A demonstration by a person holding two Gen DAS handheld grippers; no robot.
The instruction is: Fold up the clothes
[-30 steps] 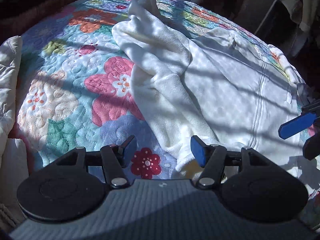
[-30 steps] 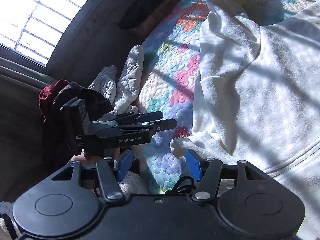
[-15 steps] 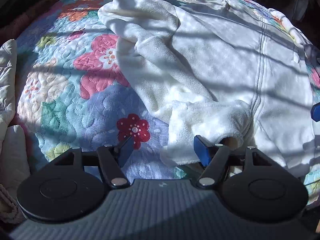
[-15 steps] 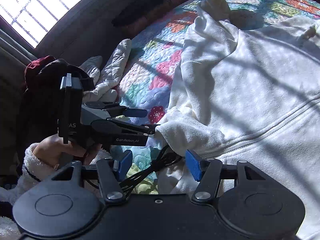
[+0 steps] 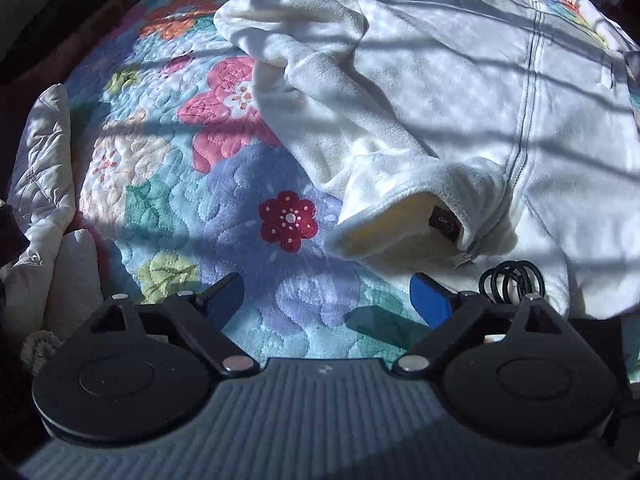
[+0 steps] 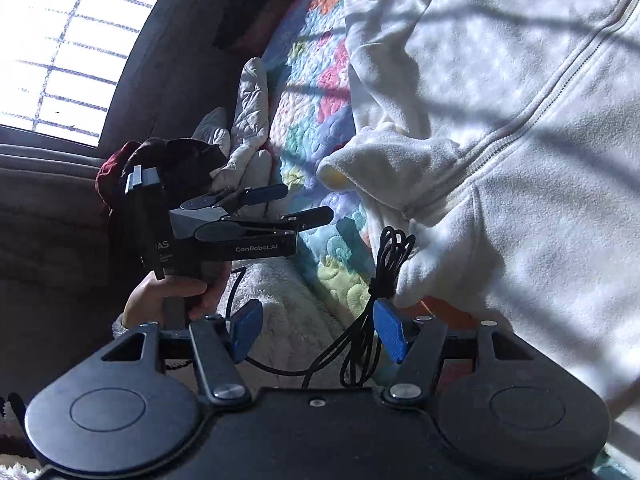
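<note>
A white fleece zip jacket [image 5: 460,92] lies spread on a floral quilt [image 5: 240,240]. Its collar [image 5: 400,216] is rolled open and shows a dark label. My left gripper [image 5: 326,300] hovers just short of that collar, over bare quilt. Its jaws are opening and nothing is between them. The right wrist view shows the jacket [image 6: 500,120] at the right, and the left gripper [image 6: 300,203], held by a hand [image 6: 172,292], to its left. My right gripper [image 6: 318,330] is open and widening slightly, near the jacket's lower corner. Only a black cable [image 6: 384,264] hangs between its fingers.
A white padded garment [image 5: 44,152] lies along the quilt's left edge. Dark red and black clothes [image 6: 168,160] are heaped beyond it under a barred window [image 6: 60,40]. A fluffy white cloth [image 6: 280,292] lies below the left gripper. A cable coil [image 5: 510,280] sits by the left gripper's right finger.
The left gripper has opened wider and drawn back, so the collar now lies clear ahead of its fingers. The right gripper has swung and rolled toward the jacket's near corner.
</note>
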